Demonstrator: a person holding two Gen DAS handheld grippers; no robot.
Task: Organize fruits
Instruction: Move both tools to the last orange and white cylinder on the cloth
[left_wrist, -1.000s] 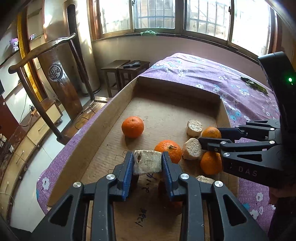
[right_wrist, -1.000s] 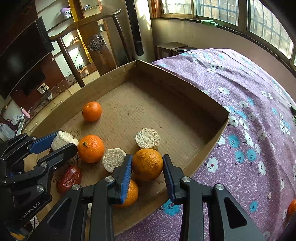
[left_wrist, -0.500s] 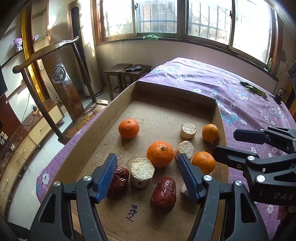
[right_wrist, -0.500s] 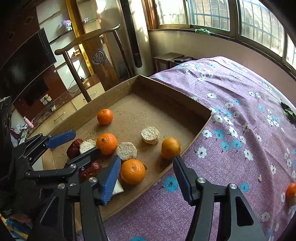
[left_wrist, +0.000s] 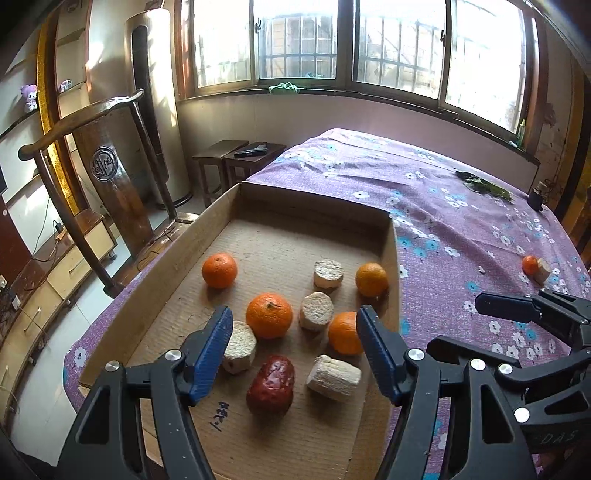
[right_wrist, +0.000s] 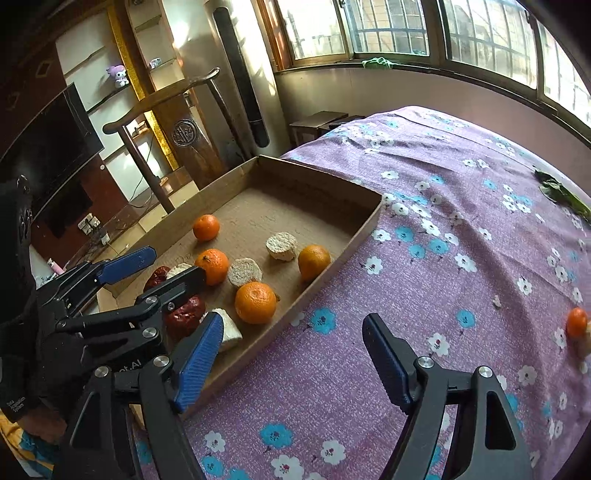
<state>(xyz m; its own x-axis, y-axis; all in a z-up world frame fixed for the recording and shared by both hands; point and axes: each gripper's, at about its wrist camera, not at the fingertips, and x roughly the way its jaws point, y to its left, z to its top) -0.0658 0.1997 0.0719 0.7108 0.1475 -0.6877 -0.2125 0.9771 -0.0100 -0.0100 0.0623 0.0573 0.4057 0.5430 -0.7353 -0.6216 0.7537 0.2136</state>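
Both claws released, jaws just opened: left claw (left_wrist: 293, 354) over cardboard tray (left_wrist: 177, 258), right claw (right_wrist: 291, 363) over purple cloth (right_wrist: 443, 229).

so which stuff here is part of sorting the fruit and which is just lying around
Job: shallow brown cardboard tray; round orange tangerines; pale cut cylinder chunks; wrinkled red dates; stray small tangerine on the cloth.

Lying about: dark green leaves; green rag on windowsill.
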